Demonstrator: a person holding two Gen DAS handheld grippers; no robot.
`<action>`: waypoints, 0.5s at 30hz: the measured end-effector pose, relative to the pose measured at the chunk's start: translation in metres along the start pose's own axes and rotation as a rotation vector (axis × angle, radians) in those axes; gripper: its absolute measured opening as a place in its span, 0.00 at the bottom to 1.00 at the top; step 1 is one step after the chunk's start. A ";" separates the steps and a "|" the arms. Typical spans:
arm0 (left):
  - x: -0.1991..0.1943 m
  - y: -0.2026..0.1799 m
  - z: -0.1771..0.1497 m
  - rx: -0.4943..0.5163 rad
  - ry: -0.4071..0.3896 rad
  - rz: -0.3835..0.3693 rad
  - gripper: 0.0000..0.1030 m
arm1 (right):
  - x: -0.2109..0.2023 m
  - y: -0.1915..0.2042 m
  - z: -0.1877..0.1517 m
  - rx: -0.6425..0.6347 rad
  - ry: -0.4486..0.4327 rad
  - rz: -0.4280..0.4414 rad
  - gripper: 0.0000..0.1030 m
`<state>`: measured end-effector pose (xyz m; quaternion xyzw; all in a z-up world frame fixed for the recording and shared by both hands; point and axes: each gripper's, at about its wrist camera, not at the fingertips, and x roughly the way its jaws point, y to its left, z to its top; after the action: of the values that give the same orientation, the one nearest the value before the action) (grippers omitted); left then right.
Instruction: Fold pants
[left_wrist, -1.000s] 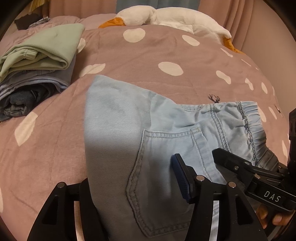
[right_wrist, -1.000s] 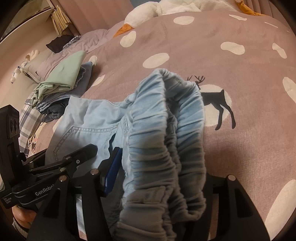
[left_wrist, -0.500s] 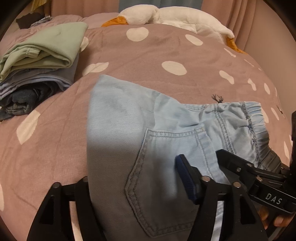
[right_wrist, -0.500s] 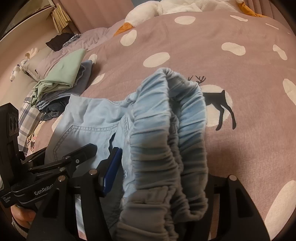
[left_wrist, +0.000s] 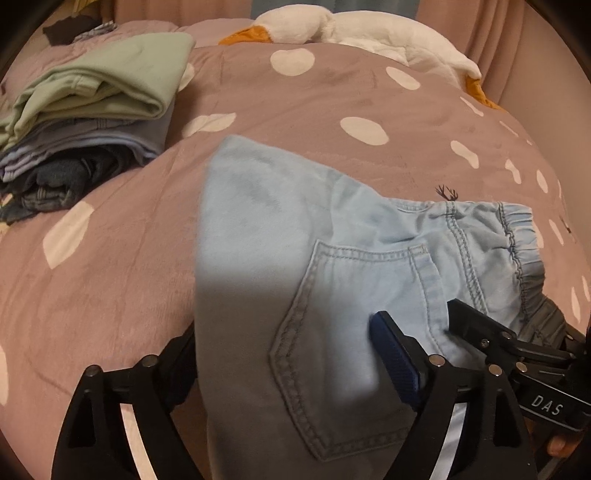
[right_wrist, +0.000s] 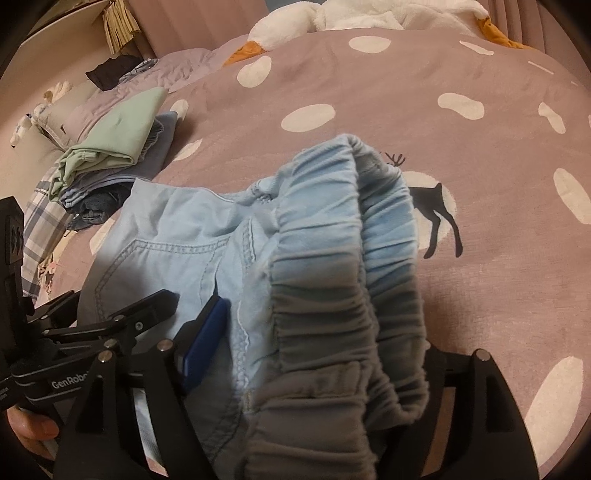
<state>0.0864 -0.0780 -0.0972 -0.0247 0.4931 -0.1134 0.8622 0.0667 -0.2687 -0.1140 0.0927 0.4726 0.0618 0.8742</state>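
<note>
Leftmost on the polka-dot quilt (left_wrist: 295, 110) sat a stack of folded clothes (left_wrist: 92, 122), a mint-green piece on top, well apart from the work. Nearer, the left gripper (left_wrist: 288, 354) straddled the folded light-blue denim pants (left_wrist: 280, 229); its jaws had just been opening, and the blue pad (left_wrist: 395, 358) stood clear of the cloth, so it gripped nothing, though the fabric lay between its fingers. The pants lay flat on the quilt, back pocket (left_wrist: 354, 314) up, their long axis running left to right from the folded leg edge to the elastic waistband (right_wrist: 351, 280). Just beside it to the right, the right gripper (right_wrist: 314, 350) pointed down over that gathered waistband; its jaws had likewise just been opening, with the waistband bunched between them and, as far as I could judge, no longer pinched. Each hand was nearer its own end of the garment, so the next fold would probably carry one end over the other along that axis. Bare quilt lay open beyond the pants and to their right, up to the plush goose (left_wrist: 332, 29) at the far edge; the stack limited room on the left.
</note>
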 end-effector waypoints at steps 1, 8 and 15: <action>0.000 0.001 0.000 -0.002 0.001 0.000 0.84 | -0.001 0.000 0.000 0.000 0.000 -0.008 0.77; -0.006 0.001 -0.006 -0.002 0.003 0.009 0.85 | -0.006 -0.004 -0.004 0.009 0.009 -0.040 0.85; -0.017 0.006 -0.021 -0.016 0.023 -0.003 0.85 | -0.019 -0.009 -0.017 0.030 0.029 -0.075 0.96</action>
<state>0.0614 -0.0671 -0.0945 -0.0309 0.5039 -0.1113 0.8560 0.0423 -0.2799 -0.1097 0.0873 0.4893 0.0233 0.8674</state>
